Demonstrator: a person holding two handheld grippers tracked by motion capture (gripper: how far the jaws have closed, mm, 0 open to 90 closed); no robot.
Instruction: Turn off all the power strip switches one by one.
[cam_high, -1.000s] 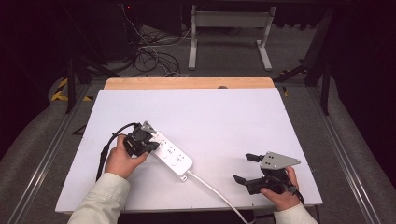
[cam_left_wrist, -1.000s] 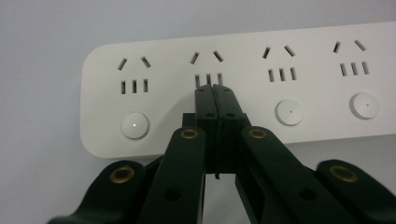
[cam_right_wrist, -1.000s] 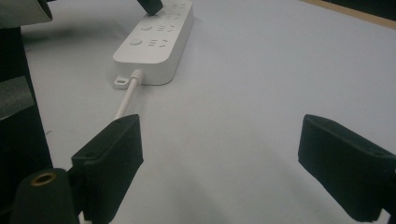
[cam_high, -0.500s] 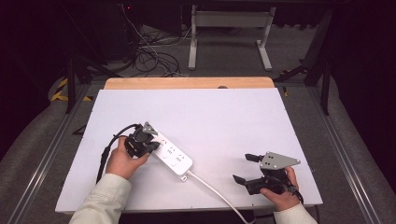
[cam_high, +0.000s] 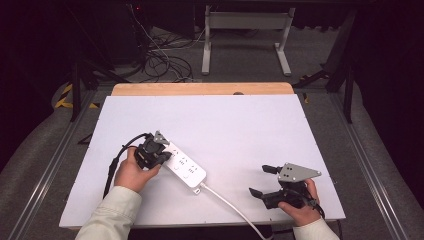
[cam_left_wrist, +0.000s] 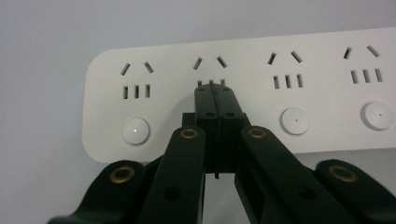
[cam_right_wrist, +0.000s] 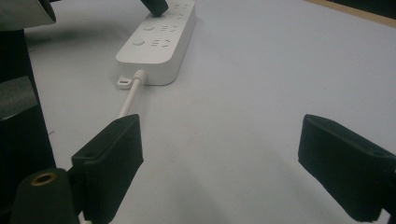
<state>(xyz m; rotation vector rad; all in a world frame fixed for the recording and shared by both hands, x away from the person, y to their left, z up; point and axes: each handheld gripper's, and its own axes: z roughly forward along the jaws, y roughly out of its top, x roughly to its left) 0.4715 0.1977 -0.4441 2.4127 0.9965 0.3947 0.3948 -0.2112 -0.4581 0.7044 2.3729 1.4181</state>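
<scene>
On the white counter (cam_high: 210, 125), toward its near left part, lies a white power strip (cam_high: 185, 169), set at a slant with its far end to the left and its cord end nearer the person. A white cord (cam_high: 227, 205) leaves that near end and runs off over the counter's front edge. In the left gripper view the power strip (cam_left_wrist: 243, 93) shows four socket groups in a row, each with a round button (cam_left_wrist: 136, 130) below it.

The left gripper (cam_high: 159, 156) is held in the person's left hand (cam_high: 131, 172) at the far left part of the strip. Its fingers are clenched together with nothing between them, and in the left gripper view the joined tips (cam_left_wrist: 215, 93) rest over the second socket group from the end, covering the spot where that group's button would be. Whether they press on it or merely touch the surface I cannot tell. A black cable (cam_high: 117, 160) trails from this gripper over the counter.

The right gripper (cam_high: 262, 181) sits well apart from the strip, near the counter's front right part, in the person's right hand (cam_high: 300, 207), with a grey three-cornered plate (cam_high: 296, 172) on top. Its fingers (cam_right_wrist: 114, 158) are released and spread wide above bare counter, pointing toward the cord end of the power strip (cam_right_wrist: 159, 42).
</scene>
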